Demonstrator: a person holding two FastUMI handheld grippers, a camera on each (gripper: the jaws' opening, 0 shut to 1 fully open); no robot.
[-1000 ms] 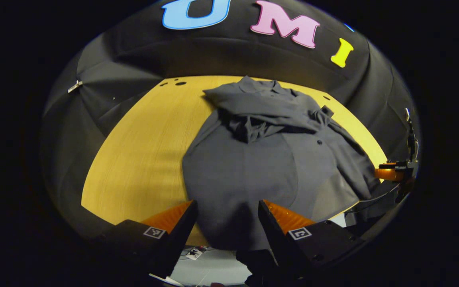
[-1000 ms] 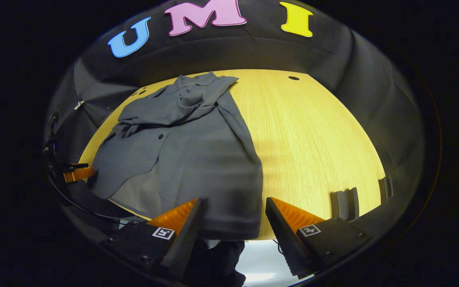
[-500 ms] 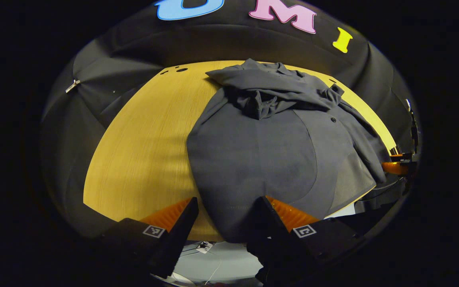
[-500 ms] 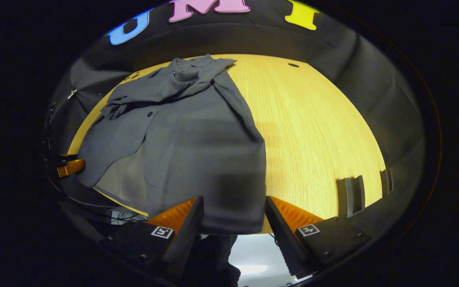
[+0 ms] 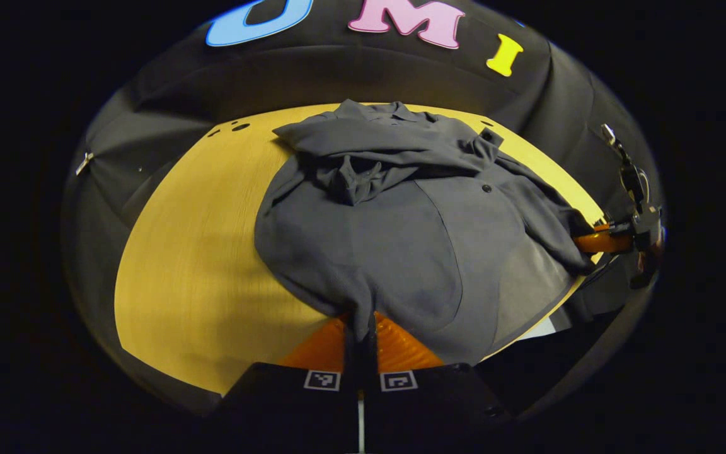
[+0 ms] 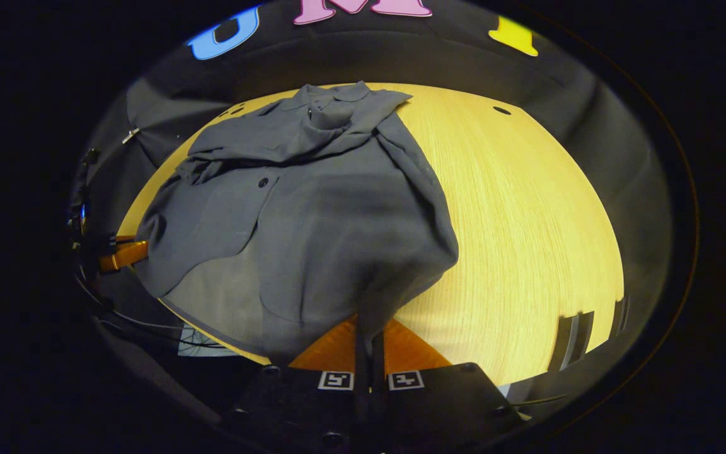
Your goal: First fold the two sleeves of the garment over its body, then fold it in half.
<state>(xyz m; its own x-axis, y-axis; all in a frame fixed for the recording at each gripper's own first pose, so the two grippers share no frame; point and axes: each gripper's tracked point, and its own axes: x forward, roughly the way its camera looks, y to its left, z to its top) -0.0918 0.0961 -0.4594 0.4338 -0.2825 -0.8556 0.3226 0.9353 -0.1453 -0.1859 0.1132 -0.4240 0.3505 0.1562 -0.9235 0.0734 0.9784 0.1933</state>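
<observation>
We had both grippers clenched on the hem of the grey garment [image 5: 401,233], which lay on the yellow table [image 5: 199,252]: left gripper [image 5: 360,328] at six o'clock, right gripper [image 6: 367,334] likewise.

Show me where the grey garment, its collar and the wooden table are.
garment [image 5: 394,246], left gripper view, middle of the flat body.
collar [image 6: 331,96], right gripper view, far end of the garment.
table [image 6: 527,214], right gripper view, bare wood beside the garment.
</observation>
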